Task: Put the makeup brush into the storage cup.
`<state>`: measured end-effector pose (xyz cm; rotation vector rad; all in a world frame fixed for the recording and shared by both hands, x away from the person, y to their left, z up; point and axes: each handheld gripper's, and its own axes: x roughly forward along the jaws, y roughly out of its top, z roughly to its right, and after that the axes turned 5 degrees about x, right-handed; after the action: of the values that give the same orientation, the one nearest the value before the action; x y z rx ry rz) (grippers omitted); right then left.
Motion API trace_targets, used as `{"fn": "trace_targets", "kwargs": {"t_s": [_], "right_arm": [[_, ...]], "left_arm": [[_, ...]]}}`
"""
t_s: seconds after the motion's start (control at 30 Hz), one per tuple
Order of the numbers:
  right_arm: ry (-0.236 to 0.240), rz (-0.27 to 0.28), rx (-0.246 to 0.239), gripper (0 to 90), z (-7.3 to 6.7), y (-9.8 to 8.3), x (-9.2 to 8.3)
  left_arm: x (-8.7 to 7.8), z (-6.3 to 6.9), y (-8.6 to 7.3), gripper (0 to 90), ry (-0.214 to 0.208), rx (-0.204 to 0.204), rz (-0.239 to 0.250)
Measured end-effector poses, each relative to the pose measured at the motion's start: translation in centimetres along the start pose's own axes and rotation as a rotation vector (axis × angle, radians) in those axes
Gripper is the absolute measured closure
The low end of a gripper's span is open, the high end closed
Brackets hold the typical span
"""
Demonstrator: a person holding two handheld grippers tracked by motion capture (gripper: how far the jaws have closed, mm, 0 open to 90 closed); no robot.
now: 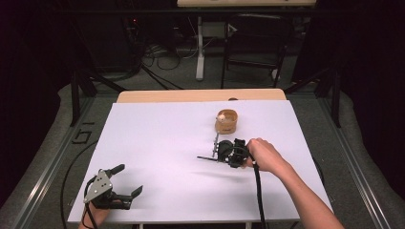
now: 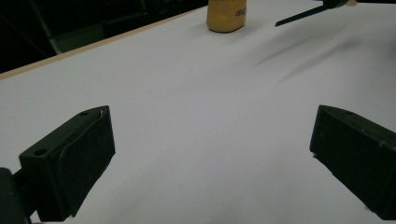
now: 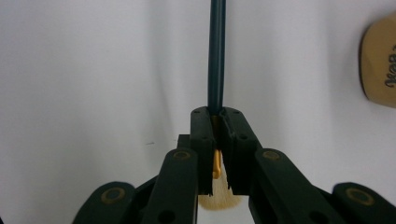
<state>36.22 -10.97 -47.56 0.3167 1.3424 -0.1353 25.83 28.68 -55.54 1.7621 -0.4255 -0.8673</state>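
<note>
My right gripper point(image 1: 218, 155) hovers right of the table's middle, shut on a brush. In the right gripper view its jaws point(image 3: 218, 116) pinch the gold ferrule. The dark teal handle point(image 3: 216, 56) runs straight ahead and the pale bristles point(image 3: 219, 198) fan out behind the pads. From above the handle point(image 1: 205, 158) points left. A round wooden cup point(image 1: 226, 121) stands just beyond this gripper, with something pale inside; the cup point(image 3: 380, 65) is also at that view's right edge. Near the front left corner, my left gripper point(image 1: 128, 180) is open with bare table between its jaws point(image 2: 212, 126).
A white sheet point(image 1: 157, 143) covers the table, with a wooden edge point(image 1: 200, 95) at the back. Beyond the table stand a dark chair point(image 1: 253, 52) and a white desk leg point(image 1: 199, 47), with cables on the floor. In the left gripper view the cup point(image 2: 226, 15) and brush handle point(image 2: 303, 15) lie far ahead.
</note>
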Motion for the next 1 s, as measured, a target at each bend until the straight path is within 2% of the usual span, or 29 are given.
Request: {"fn": "trace_targets", "kwargs": {"t_s": [0.1,0.13,0.23,0.33,0.6,0.63,0.77,0.8,0.83,0.87,0.93,1.0], "right_arm": [[0.001,-0.004,-0.013,84.0,-0.3,0.3,0.1],[-0.002,-0.010,-0.039,84.0,-0.6,0.6,0.1],[-0.002,-0.022,-0.066,84.0,-0.9,0.9,0.1],[-0.004,-0.021,-0.079,84.0,-1.1,1.2,0.1],[-0.010,-0.015,-0.094,84.0,-1.5,1.5,0.1],[-0.011,-0.021,-0.102,84.0,-1.6,1.6,0.1],[-0.013,-0.022,-0.118,84.0,-1.8,1.7,0.1],[-0.012,-0.019,-0.119,84.0,-1.8,1.7,0.1],[-0.010,-0.019,-0.123,84.0,-1.8,1.8,0.1],[-0.019,-0.016,-0.128,84.0,-1.8,1.8,0.1],[-0.022,-0.013,-0.132,84.0,-1.9,1.8,0.1],[-0.022,-0.011,-0.145,84.0,-2.2,1.9,0.0]], "left_arm": [[0.1,0.0,0.0,0.0,-0.008,-0.002,-0.012],[0.1,0.0,0.0,0.0,-0.009,-0.002,-0.014],[0.1,0.1,0.1,0.0,-0.010,0.002,-0.018],[0.1,0.1,0.1,0.0,-0.012,0.001,-0.019],[0.3,0.3,0.4,0.1,-0.046,-0.008,-0.049],[0.3,0.4,0.6,0.1,-0.040,0.001,-0.058],[0.6,0.6,1.6,0.1,-0.060,0.016,-0.068],[0.8,0.8,2.2,0.1,-0.082,0.030,-0.076],[0.8,0.8,2.2,0.1,-0.082,0.030,-0.076],[1.0,0.9,2.5,0.1,-0.092,0.048,-0.085],[1.4,1.0,3.0,0.2,-0.106,0.078,-0.118],[1.9,1.0,3.7,0.1,-0.136,0.080,-0.159]]}}
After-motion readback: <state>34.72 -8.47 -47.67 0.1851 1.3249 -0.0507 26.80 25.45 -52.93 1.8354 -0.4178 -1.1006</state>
